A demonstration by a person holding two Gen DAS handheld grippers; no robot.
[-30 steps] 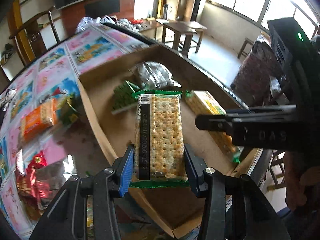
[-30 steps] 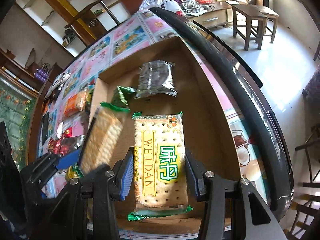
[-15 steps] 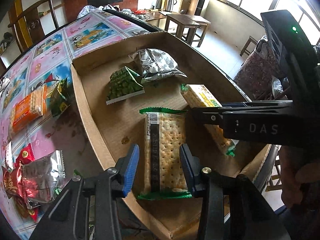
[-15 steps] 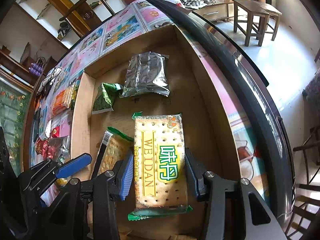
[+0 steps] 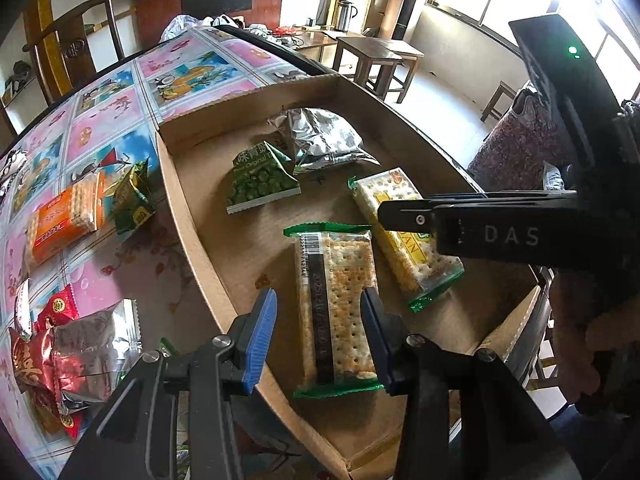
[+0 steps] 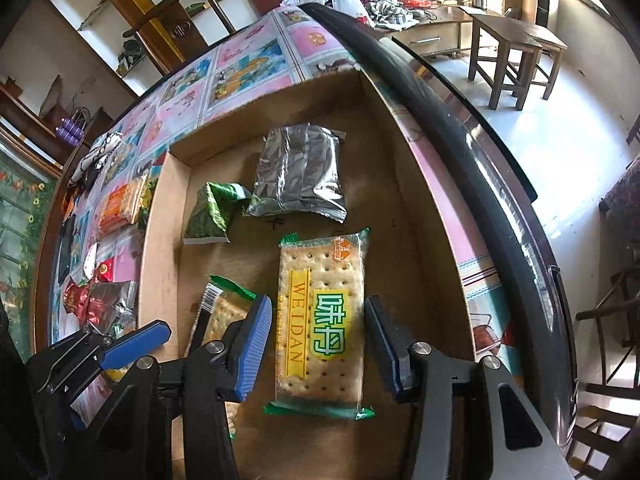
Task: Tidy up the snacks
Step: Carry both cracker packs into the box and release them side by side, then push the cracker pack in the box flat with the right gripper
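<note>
Crackers lie flat in the cardboard box (image 5: 188, 216) on the counter (image 5: 104, 120). One cracker pack (image 5: 336, 312), barcode side up, sits between the fingers of the left gripper (image 5: 316, 340), released, with gaps on both sides. The right gripper (image 6: 318, 344) is opening around the Weidan cracker pack (image 6: 320, 320), its pads clear of the wrapper. Farther in lie a green pea packet (image 5: 258, 180) and a silver pouch (image 6: 298, 174).

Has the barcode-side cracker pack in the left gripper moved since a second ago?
Yes. The cracker pack has come down from above the box wall onto the box floor, beside the Weidan pack.
</note>
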